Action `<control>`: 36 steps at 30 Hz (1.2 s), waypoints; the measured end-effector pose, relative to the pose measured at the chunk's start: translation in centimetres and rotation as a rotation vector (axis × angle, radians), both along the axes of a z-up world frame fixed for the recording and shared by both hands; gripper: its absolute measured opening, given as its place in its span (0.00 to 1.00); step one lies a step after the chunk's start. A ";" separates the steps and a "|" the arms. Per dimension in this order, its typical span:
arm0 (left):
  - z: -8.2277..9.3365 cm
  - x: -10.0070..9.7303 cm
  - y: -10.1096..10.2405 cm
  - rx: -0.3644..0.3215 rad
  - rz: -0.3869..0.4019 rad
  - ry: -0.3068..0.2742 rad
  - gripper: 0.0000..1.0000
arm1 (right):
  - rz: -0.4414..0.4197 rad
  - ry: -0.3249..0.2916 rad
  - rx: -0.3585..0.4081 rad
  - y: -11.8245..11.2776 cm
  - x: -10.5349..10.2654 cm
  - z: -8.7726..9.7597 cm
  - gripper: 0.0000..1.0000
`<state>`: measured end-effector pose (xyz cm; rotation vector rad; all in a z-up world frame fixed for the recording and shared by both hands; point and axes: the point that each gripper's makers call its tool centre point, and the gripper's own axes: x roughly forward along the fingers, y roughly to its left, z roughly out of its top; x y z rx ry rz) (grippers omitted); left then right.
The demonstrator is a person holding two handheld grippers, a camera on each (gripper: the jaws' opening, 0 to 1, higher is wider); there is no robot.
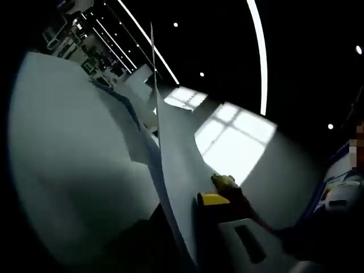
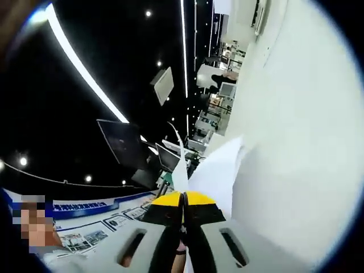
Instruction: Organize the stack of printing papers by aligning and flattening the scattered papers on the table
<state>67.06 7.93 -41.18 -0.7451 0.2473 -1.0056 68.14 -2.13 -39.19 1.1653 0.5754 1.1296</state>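
In the right gripper view the right gripper (image 2: 183, 200) has its yellow-tipped jaws pressed together on the edge of the papers (image 2: 219, 170), which rise from between the tips and fan up beside the white table (image 2: 301, 114). In the left gripper view a sheet (image 1: 170, 170) stands edge-on across the middle, the right gripper's yellow tips pinching it from the right (the left gripper's own jaws are too dark to tell).

Papers (image 2: 219, 170) stand edge-up from the table (image 2: 296, 131), between the right gripper's (image 2: 183, 200) jaws.
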 end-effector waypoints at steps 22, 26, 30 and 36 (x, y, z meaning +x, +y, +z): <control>-0.1 0.1 0.0 0.009 0.006 -0.003 0.08 | -0.319 -0.290 -0.396 -8.3 2.5 -0.9 0.26; -0.1 0.2 0.1 0.010 0.008 -0.003 0.08 | -0.404 -0.297 -0.431 -11.0 2.9 -1.0 0.31; -0.1 0.3 0.1 0.009 0.008 0.000 0.08 | -0.484 -0.305 -0.488 -13.8 3.7 -1.4 0.38; -0.1 0.1 0.0 0.011 0.008 0.001 0.08 | -0.613 -0.365 -0.693 -17.9 4.5 -2.6 0.56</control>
